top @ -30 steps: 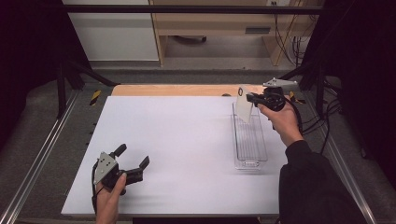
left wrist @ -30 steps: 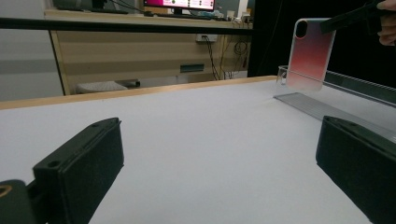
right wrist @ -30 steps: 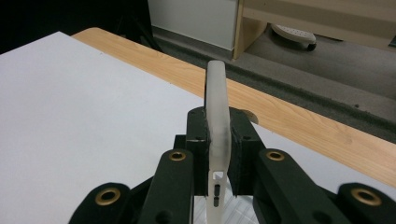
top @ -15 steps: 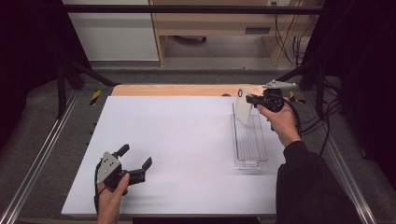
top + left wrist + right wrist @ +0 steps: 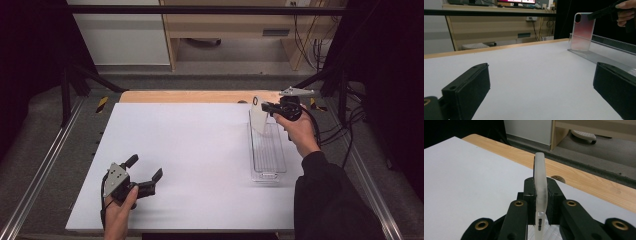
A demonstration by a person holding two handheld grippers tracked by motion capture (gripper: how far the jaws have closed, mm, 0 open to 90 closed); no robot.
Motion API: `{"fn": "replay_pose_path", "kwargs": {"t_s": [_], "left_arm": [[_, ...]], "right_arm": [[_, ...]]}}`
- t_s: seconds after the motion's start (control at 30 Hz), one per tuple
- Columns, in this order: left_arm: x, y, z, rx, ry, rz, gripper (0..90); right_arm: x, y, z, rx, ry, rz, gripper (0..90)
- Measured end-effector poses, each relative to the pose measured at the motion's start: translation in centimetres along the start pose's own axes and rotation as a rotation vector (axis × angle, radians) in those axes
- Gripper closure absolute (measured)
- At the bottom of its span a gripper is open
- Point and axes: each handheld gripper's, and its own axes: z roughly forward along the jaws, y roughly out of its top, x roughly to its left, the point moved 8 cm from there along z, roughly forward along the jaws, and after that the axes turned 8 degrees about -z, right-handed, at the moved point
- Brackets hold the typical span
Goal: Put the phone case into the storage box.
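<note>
Right tongs (image 5: 264, 106): you have them clamped on the upper edge of the phone case (image 5: 258, 120), which hangs upright over the far end of the clear tray (image 5: 268, 170).
Left tongs (image 5: 145, 175): spread wide and holding nothing, low over the table (image 5: 200, 150) at its near left, well apart from the tray.
Slip risk: your grip is on one thin rim only; tilt your wrist and the case could swing or slide out of the pads.
Snag risk: lower it crooked and a bottom corner may catch the tray's wall, tipping the case or nudging the light tray along the table.
Case look: translucent, frosted, faintly pink in the left gripper view (image 5: 583, 31), with a camera cut-out at a top corner.
Case edge: thin, with small button slots (image 5: 540, 195).
</note>
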Motion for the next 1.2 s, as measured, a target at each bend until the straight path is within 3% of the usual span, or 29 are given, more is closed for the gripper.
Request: {"fn": "replay_pose_path", "kwargs": {"t_s": [1.2], "left_arm": [[-0.03, 0.02, -0.02, -0.001, 0.001, 0.003, 0.6]], "right_arm": [[-0.07, -0.36, 0.42, -0.008, -0.011, 0.0, 80.7]]}}
